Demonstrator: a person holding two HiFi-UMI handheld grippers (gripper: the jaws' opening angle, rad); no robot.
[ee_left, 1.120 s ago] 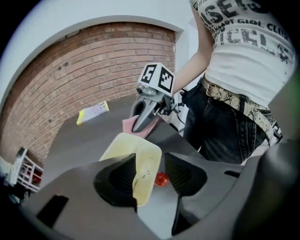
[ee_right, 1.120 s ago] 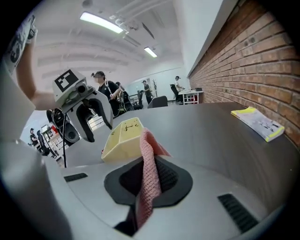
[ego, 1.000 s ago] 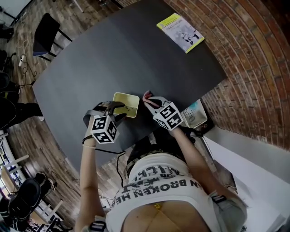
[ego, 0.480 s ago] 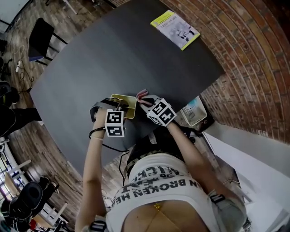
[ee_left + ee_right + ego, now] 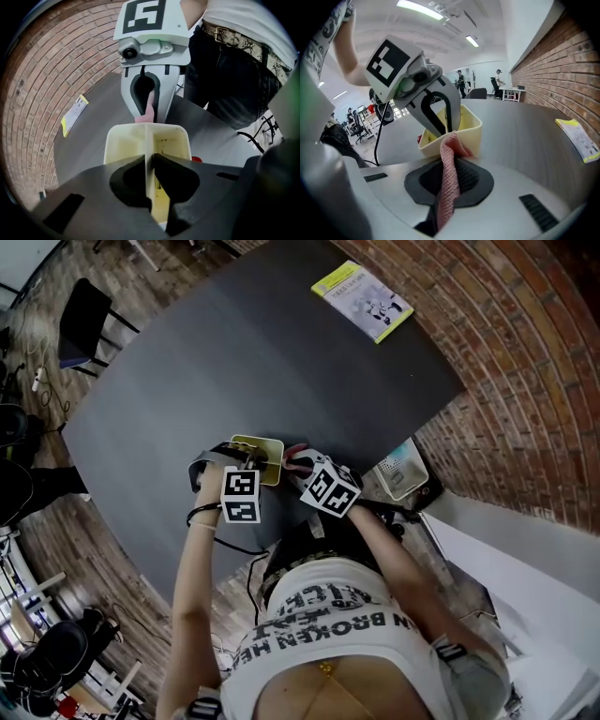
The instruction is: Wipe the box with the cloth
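A pale yellow box (image 5: 261, 454) with a centre divider sits near the front edge of the dark table (image 5: 234, 362). My left gripper (image 5: 243, 463) points steeply down into it. Its jaws have just been closing and now pinch the divider (image 5: 149, 154) of the box (image 5: 124, 145). My right gripper (image 5: 298, 463) is shut on a pink cloth (image 5: 449, 183). It holds the cloth (image 5: 296, 450) against the box's right side. In the right gripper view the cloth's tip touches the box wall (image 5: 471, 129), just below my left gripper (image 5: 446, 123).
A yellow-green booklet (image 5: 361, 303) lies at the table's far end. A small white device (image 5: 401, 471) sits off the right edge. A small red object (image 5: 197, 159) lies beside the box. A dark chair (image 5: 84, 315) stands at the far left.
My left gripper dropped onto the box and closed on its divider. My right gripper carried the cloth left and slightly down, against the box's side.
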